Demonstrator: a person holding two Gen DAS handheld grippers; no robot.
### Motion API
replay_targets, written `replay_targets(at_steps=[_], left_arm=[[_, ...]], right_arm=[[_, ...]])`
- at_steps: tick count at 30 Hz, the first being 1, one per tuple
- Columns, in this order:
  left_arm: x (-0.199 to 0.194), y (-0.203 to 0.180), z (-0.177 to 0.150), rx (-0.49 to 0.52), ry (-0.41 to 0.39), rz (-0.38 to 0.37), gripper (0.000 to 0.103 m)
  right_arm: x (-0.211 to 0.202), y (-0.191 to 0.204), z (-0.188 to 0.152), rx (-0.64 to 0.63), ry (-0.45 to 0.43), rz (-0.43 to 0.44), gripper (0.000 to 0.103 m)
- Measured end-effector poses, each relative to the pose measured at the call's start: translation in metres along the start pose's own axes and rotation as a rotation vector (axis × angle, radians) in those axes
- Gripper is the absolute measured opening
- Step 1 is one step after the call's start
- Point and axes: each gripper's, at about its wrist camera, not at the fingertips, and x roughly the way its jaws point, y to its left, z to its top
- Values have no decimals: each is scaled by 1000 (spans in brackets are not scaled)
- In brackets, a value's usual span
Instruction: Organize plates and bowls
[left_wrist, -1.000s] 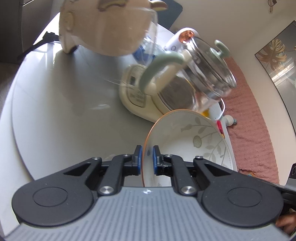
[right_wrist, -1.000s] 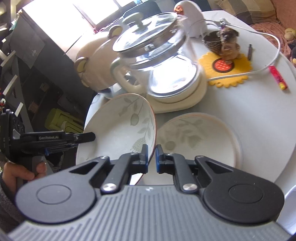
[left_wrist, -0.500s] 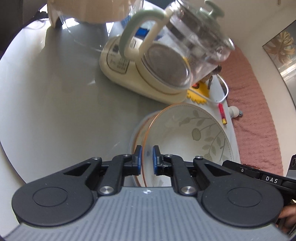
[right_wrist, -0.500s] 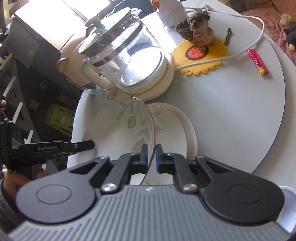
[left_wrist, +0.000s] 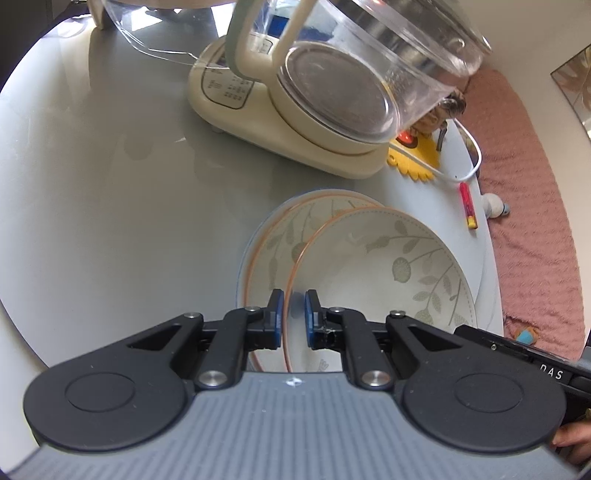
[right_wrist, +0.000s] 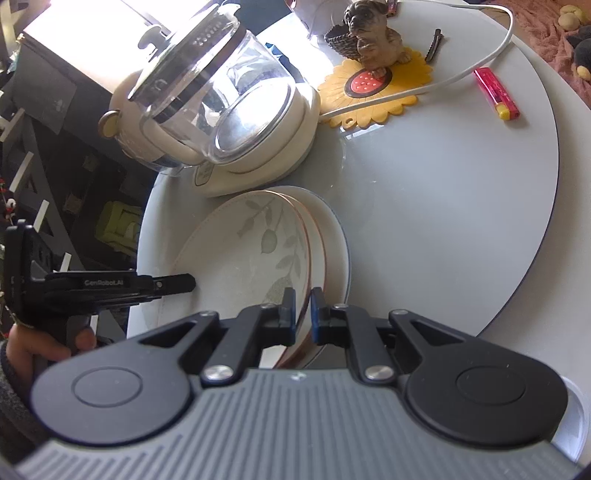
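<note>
- Holding one plate (left_wrist: 388, 266) two-handed: left fingers (left_wrist: 293, 314) clenched on its near rim, right fingers (right_wrist: 303, 314) clenched on the opposite rim; the rim runs between the pads in both wrist views.
- Why two grips: judged, opposite-edge pinches keep a wide shallow plate steady and stop it swinging while it goes down.
- Held plate sits straight ahead of both pairs of fingers, over a second plate (left_wrist: 273, 240) lying flat on the desk (left_wrist: 110, 184).
- Offset: lower plate's rim peeks out beyond and left of the left fingers; in the right view its rim (right_wrist: 338, 236) shows to the right of the fingers.
- Cannot tell whether the two plates touch yet.
- Orientation: held plate face up, hollow toward the cameras, tilted; it is round, so no long axis, the grip line across it is what counts.
- Leaf pattern faces up on both.
- Kettle (left_wrist: 332, 85) on its base stands beyond the fingers, close to the stack's far edge.
- Lighter (right_wrist: 496, 94) well beyond, right of the right fingers.
- Step judged: nesting the plate onto the lower one, not yet released.
</note>
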Motion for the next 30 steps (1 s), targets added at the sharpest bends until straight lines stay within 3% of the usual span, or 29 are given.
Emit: replay_targets(at_steps=[15,21,30], left_arm=[[13,-7,2,-30,18,46,15],[15,-10,-2,-31,36,74,16],[18,-2,-1,-79,46,80,18]], right_arm=[[5,-22,6,10,-29,36,11],[3,-5,3,-93,-56,-28,11],[11,-8,7,-48,-60,-29,11]])
